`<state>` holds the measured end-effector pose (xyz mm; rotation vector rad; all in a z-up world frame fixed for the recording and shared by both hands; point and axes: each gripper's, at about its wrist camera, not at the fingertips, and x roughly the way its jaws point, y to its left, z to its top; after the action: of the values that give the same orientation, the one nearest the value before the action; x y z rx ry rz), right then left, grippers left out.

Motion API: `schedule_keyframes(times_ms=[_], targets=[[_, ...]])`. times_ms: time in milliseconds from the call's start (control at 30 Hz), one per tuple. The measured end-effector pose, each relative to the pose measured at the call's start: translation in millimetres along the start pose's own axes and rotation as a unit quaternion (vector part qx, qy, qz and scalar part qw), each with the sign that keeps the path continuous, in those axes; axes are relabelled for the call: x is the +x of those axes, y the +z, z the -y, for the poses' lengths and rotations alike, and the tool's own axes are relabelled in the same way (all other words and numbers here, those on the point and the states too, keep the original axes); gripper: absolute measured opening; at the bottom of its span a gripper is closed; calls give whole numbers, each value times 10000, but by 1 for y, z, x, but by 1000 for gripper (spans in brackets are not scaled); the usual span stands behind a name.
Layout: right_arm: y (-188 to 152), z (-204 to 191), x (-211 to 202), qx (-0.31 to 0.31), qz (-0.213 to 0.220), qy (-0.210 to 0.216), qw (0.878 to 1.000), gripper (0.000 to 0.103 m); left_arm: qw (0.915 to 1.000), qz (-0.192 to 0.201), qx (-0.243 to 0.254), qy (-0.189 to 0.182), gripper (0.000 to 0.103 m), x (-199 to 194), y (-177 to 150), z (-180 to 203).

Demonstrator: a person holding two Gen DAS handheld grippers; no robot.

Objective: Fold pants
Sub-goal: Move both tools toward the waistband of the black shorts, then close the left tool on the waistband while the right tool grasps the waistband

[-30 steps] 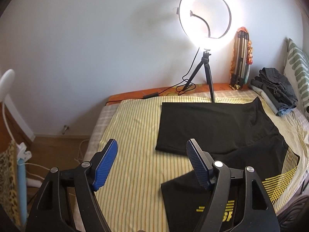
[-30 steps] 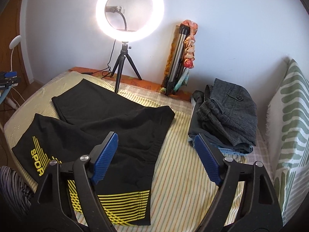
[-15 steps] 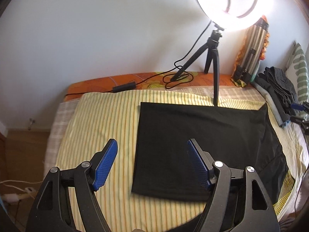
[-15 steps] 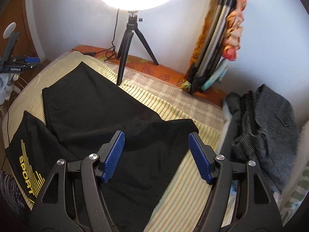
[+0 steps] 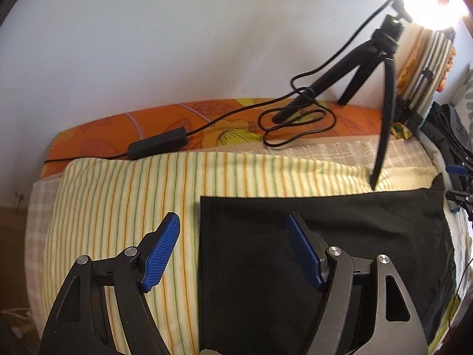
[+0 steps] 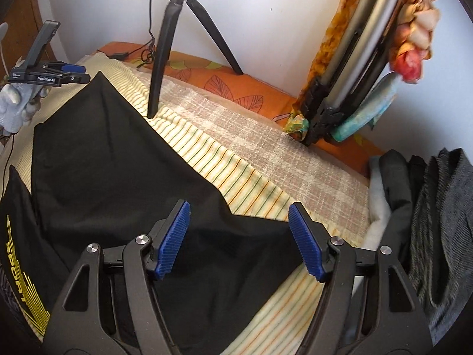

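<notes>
The black pants (image 5: 310, 251) are lying spread flat on the striped sheet (image 5: 124, 207) of the bed, and one leg with yellow lettering (image 6: 17, 254) is lying at the side of them that is far from the wall. The tripod (image 5: 384, 136) is standing on the bed just behind the pants, with one foot almost at their back edge, and its cable (image 5: 298, 124) is making loops on the orange cover (image 5: 97, 136) next to the wall. The left gripper (image 5: 233, 248) is hanging above the end of the pants, over their corner; its blue pads (image 5: 161, 254) are standing wide apart and nothing is between them. The right gripper (image 6: 239, 239) is hanging above the other end of the pants, near their edge on the tripod's side; its pads are also wide apart and are holding nothing. In the right wrist view a gloved hand (image 6: 14, 106) is holding the left gripper beyond the far end of the pants. A pile of dark clothes (image 6: 437, 213) is lying on the bed beside the pants, apart from them.
</notes>
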<state>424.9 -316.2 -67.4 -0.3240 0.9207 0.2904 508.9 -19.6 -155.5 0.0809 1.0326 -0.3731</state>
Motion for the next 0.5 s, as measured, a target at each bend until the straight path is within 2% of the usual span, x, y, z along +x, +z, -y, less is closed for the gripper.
schedule_keyframes(times_ms=[233,433,467,500], targets=[[5,3,28,-210,-227,135,9994,73,9992,-150,184,316,74,25,2,-8],[6,10,45,-146,-339,117,9992,75,9992,14,225,345,75,29,4,-8],[5,11,47,-135,-361,130,9992,75,9990,39,250,367,74,28,4,-7],[4,12,49,-131,-390,119,9991,75,9988,72,302,383,67,27,4,-5]])
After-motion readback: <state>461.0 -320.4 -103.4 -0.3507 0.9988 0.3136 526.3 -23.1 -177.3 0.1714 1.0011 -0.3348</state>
